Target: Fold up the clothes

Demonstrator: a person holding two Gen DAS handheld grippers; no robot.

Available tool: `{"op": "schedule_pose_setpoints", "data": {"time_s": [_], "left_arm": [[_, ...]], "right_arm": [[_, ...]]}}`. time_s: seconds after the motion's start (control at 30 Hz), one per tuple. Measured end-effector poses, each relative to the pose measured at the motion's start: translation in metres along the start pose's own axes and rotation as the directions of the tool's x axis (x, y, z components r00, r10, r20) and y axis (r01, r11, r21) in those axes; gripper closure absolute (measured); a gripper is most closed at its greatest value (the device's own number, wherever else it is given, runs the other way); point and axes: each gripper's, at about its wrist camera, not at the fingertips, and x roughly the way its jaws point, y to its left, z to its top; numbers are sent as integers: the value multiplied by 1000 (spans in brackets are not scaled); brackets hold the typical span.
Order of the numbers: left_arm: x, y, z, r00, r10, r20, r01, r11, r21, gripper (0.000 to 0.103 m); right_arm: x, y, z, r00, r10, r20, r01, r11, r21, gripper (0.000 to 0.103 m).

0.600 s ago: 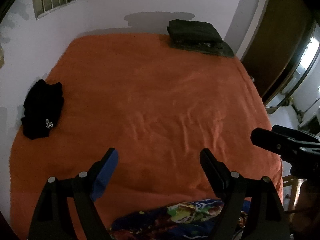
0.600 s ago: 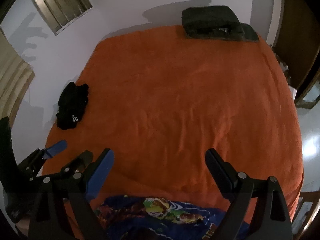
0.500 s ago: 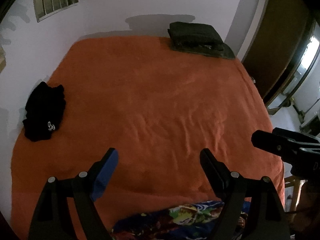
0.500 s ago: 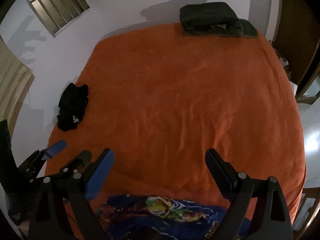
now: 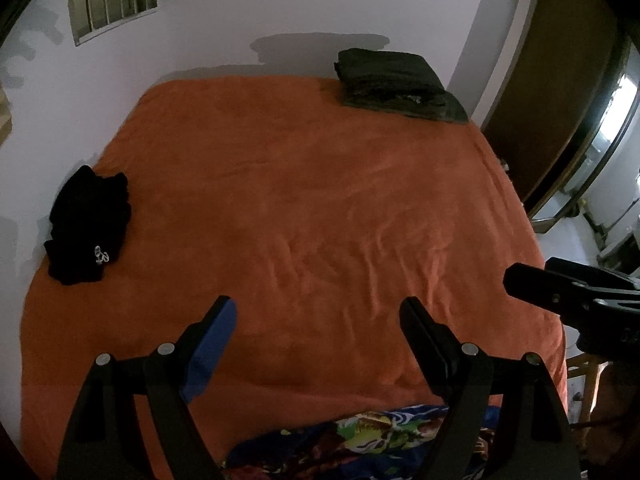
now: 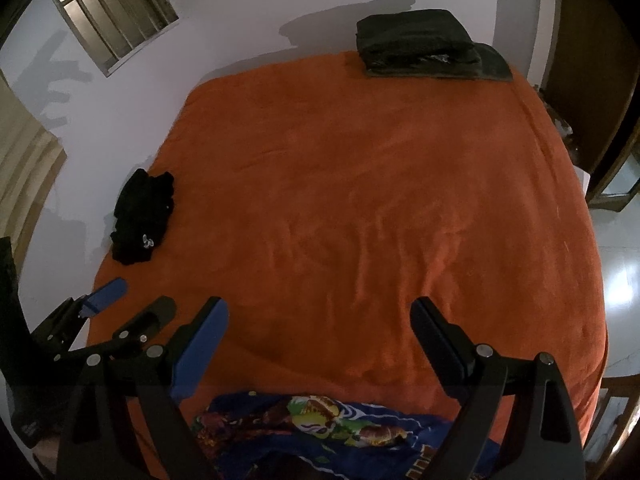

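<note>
I can read no words or numbers anywhere. The black garment [image 5: 88, 226] at nine o'clock on my bed [image 5: 320, 208] carries a small white mark, too tiny to make out. The colourful printed garment [image 6: 340, 432] at six o'clock shows pictures only.

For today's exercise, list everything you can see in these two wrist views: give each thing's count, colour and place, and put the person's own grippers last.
Bed cover: one, orange, spread across the bed, filling most of both views.
Folded clothes stack: one, dark green, far right corner of the bed by the wall.
Crumpled garment: one, black with a small white mark, left edge of the bed.
Printed garment: one, blue with multicoloured print, near edge of the bed, under the grippers.
Window: one, barred, upper left wall.
Door: one, brown, right side.
Left gripper: one, black with a blue pad, open, empty.
Right gripper: one, black with a blue pad, open, empty.
</note>
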Motion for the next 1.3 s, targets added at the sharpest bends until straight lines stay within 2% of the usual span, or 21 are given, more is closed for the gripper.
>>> {"op": "schedule_pose_setpoints", "data": {"time_s": [0.53,0.9,1.3], "left_arm": [[3,-5,-4,1000,10,1,-10,1000,-15,19],[6,-6,-4,1000,4,0,-4,1000,-27,19],[9,3,-1,1000,4,-8,-4,999,-52,19]], "right_arm": [[0,0,-15,999,-31,42,33,998,-45,11],[3,-7,-3,1000,-11,-2,11,1000,-26,11],[2,-6,-10,1000,4,-4,-5,999,-31,11]]}}
